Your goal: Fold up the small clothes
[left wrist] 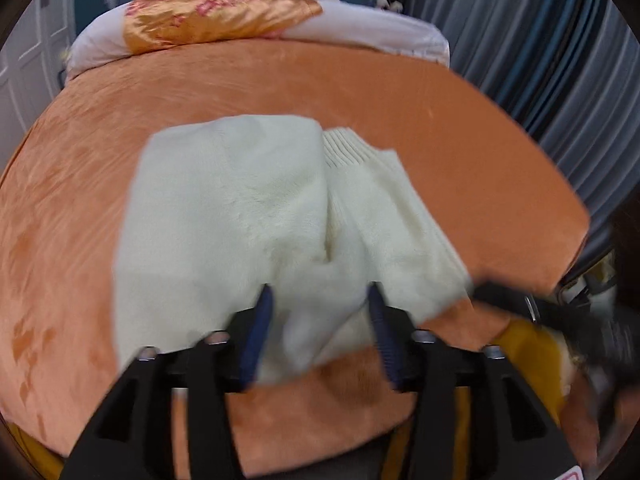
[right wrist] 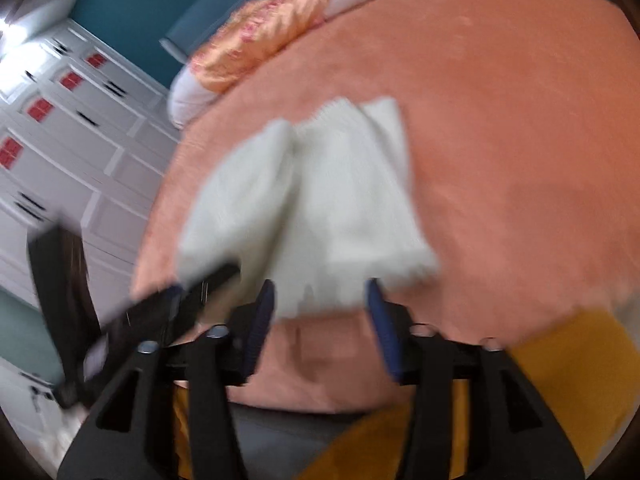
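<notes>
while agape — both grippers [left wrist: 320,300] [right wrist: 320,296] over sweater [left wrist: 240,208]

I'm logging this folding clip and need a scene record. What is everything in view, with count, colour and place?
Garment: one, cream-white, fuzzy with a ribbed edge, partly folded, lying in the middle of the bed.
Bedspread: one, orange, covering the bed under the garment.
Pillow: one, pale pink-white, at the head of the bed.
Satin cover: one, gold-orange with pink pattern, lying over the pillow.
Curtain: grey-blue stripes, beside the bed.
Wardrobe: white panelled doors with red decals, on the other side of the bed.
Wall: teal, behind the headboard.
Left hand-held gripper: black with blue pads, open, at the garment's near edge.
Right hand-held gripper: black with blue pads, open, at the garment's near edge.
</notes>
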